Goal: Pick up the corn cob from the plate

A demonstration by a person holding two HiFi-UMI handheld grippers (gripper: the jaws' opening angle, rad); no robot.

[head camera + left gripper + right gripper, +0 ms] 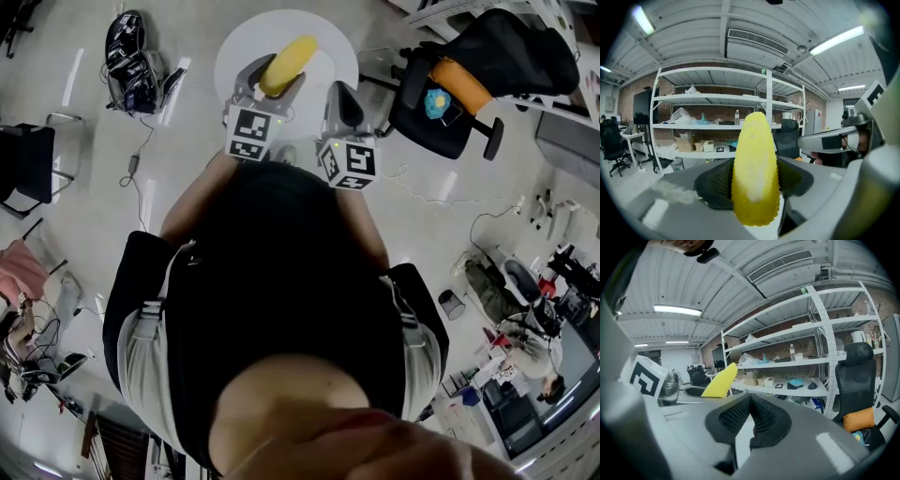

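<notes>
1. A grey office floor (84,187) fills the head view, with cables and bags scattered across it.
2. A tall white metal shelving rack (693,98) loaded with boxes and bottles stands against a brick wall, far ahead of both jaws.
3. A person in a black top (281,272) stands near the bottom of the head view, arms stretched toward the far side.
4. A black office chair with an orange cushion (441,94) stands to the right of a round white counter (244,37).
5. The left hand-held gripper (274,80), grey with a square-marker cube (251,131), has its ribbed black pads (715,180) closed on both sides of the cob, holding it.
6. The right hand-held gripper (342,98) is just to the right of the left one, its jaws together and nothing between them.
7. The yellow corn cob (289,64) sits in the left jaws, its tapered tip sticking out past them toward the far side, showing against the counter in the head view. In the left gripper view it stands upright between the pads.
</notes>
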